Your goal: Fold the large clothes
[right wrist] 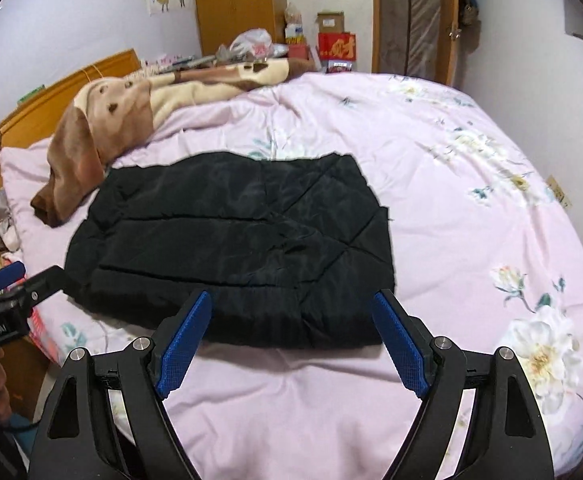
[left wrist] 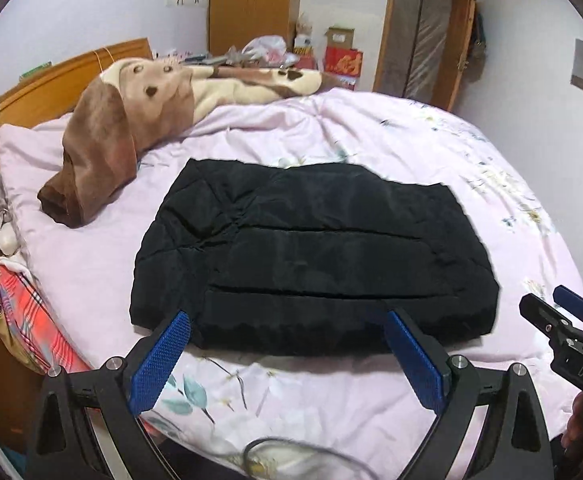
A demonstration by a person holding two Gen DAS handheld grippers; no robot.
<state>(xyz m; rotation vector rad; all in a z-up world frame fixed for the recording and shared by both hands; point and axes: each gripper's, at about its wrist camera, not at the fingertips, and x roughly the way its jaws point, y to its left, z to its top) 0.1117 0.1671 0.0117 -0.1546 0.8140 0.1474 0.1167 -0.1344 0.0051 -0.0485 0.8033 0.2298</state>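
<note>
A black quilted jacket (left wrist: 311, 256) lies folded into a rough rectangle on the pink floral bed cover (left wrist: 331, 392). It also shows in the right wrist view (right wrist: 235, 248). My left gripper (left wrist: 287, 322) is open and empty, its blue pads just above the jacket's near edge. My right gripper (right wrist: 291, 304) is open and empty, also over the near edge, towards the jacket's right part. The right gripper shows at the right edge of the left wrist view (left wrist: 547, 308), and the left gripper at the left edge of the right wrist view (right wrist: 31, 276).
A brown and cream fleece blanket (left wrist: 131, 120) lies bunched at the far left of the bed, close to the jacket. A wooden headboard (left wrist: 51, 80) stands on the left. Boxes and bags (left wrist: 331, 52) crowd the far side. A plaid pillow (left wrist: 31, 320) lies at the left edge.
</note>
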